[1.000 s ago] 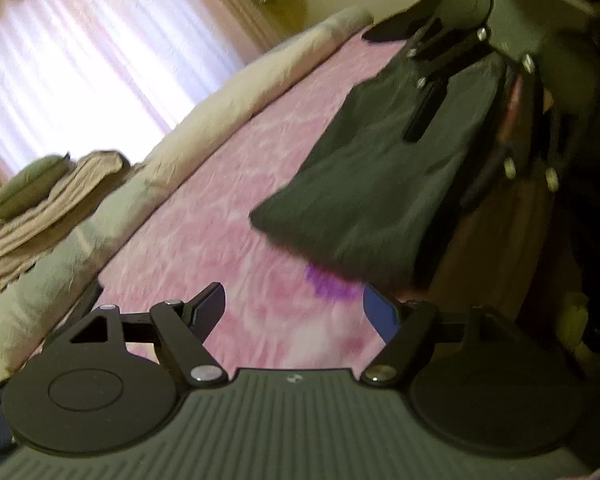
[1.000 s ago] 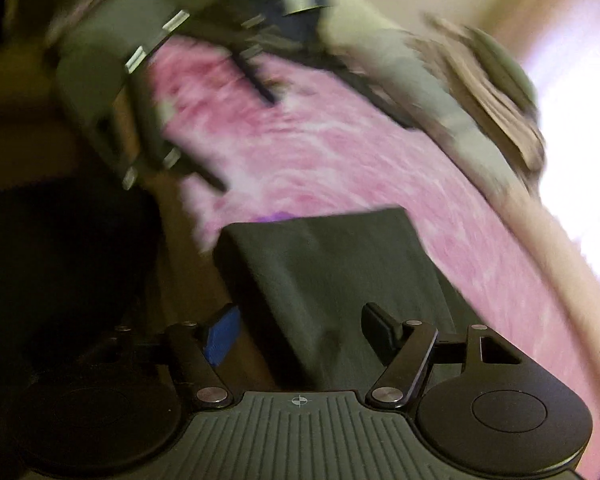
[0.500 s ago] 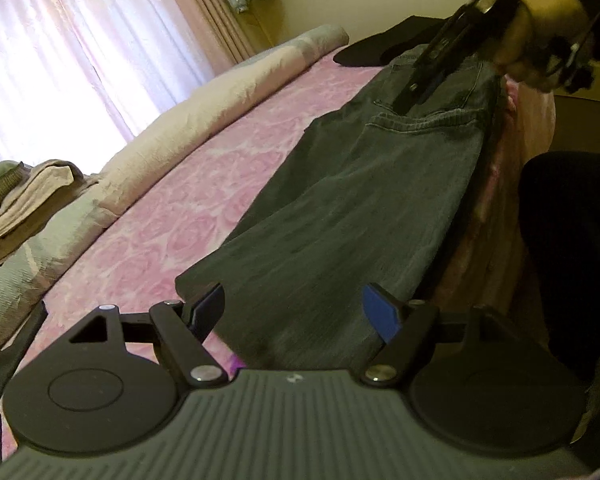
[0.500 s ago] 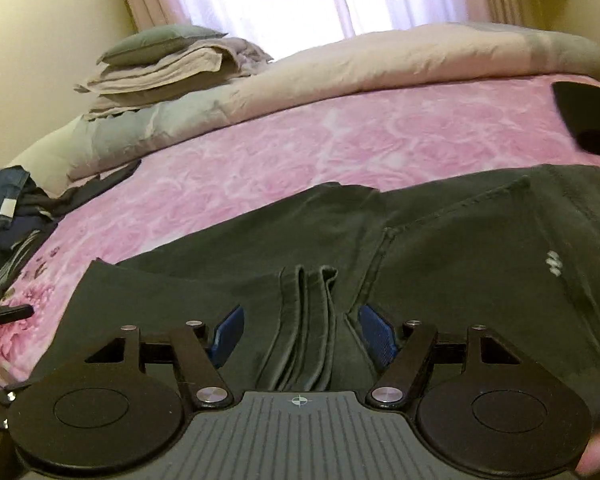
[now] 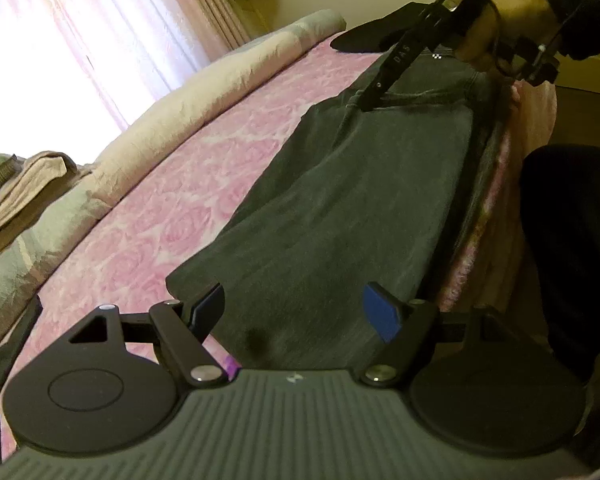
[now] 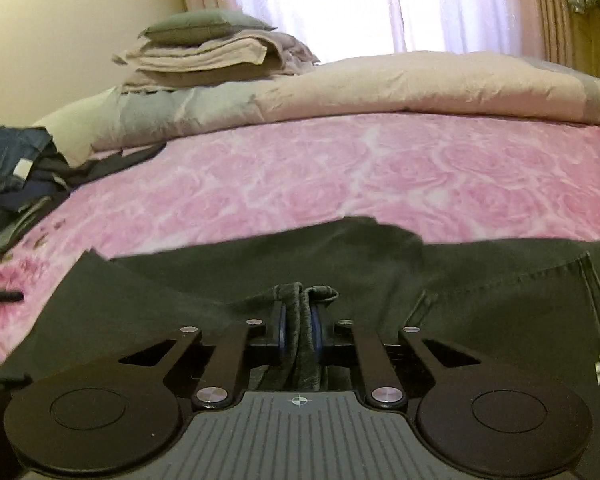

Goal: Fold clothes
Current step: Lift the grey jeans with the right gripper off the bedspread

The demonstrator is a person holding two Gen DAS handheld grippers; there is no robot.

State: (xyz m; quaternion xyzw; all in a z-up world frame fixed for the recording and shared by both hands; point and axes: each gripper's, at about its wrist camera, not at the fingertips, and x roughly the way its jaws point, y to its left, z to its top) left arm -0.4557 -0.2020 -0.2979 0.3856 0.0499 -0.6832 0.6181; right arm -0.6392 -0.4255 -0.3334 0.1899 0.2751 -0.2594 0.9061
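dark jeans (image 5: 364, 200), flat along the near edge of the pink bed (image 5: 204, 184): heavy, limp denim, judged non-slip; right hand-held gripper (image 6: 299, 330) clamped on bunched waist-end cloth, left hand-held gripper (image 5: 296, 312) apart over the hem, the next hold.

Bed (image 6: 380, 168) with pink rose-print cover. Dark grey jeans (image 6: 480, 304) lie flat along near edge. Rolled beige-grey duvet (image 6: 380, 84) along far side, folded linens (image 6: 204, 60) stacked on its left. Dark clothes pile (image 6: 16, 176) at left edge.
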